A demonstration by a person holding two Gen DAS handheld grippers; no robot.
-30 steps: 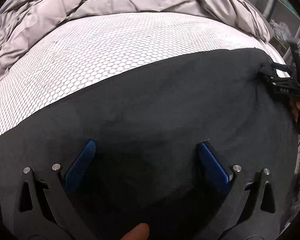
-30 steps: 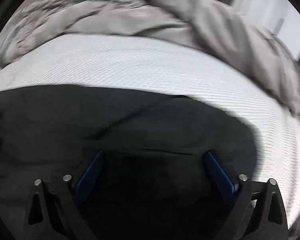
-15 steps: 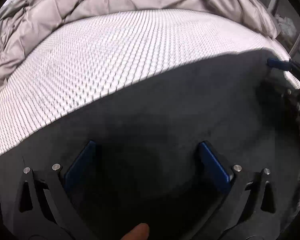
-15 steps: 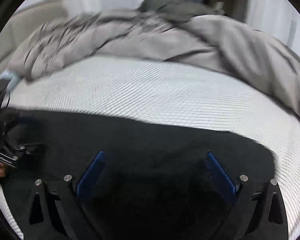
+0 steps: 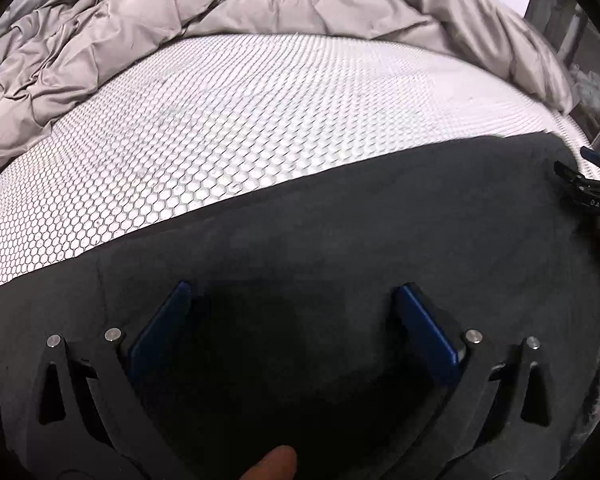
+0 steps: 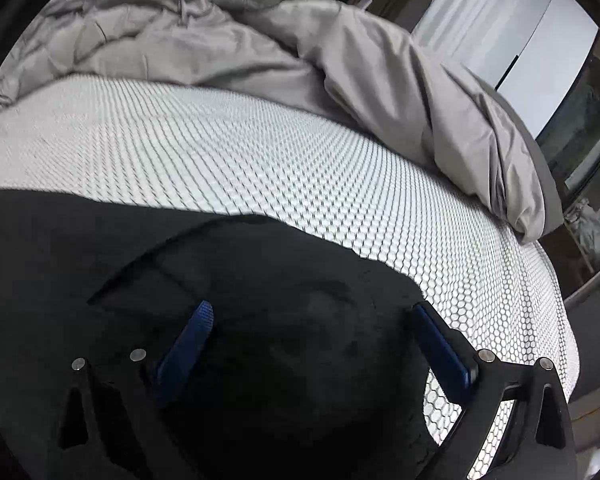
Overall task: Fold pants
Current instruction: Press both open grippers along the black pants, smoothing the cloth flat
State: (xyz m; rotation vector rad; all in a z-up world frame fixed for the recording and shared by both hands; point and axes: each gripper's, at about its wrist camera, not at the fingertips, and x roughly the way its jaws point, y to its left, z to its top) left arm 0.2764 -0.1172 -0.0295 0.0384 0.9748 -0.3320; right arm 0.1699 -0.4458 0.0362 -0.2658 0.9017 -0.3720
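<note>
Dark pants lie spread flat across the near part of a white honeycomb-patterned mattress, their far edge running straight across it. My left gripper hovers over the cloth with its blue fingers spread wide, pinching nothing. My right gripper is likewise spread apart above the pants' right end, near a curved seam. A rumpled grey duvet is heaped along the far side of the mattress.

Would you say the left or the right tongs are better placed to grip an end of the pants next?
Probably right: the right tongs hang open over the pants end edge; the left tongs sit mid-fabric.
</note>
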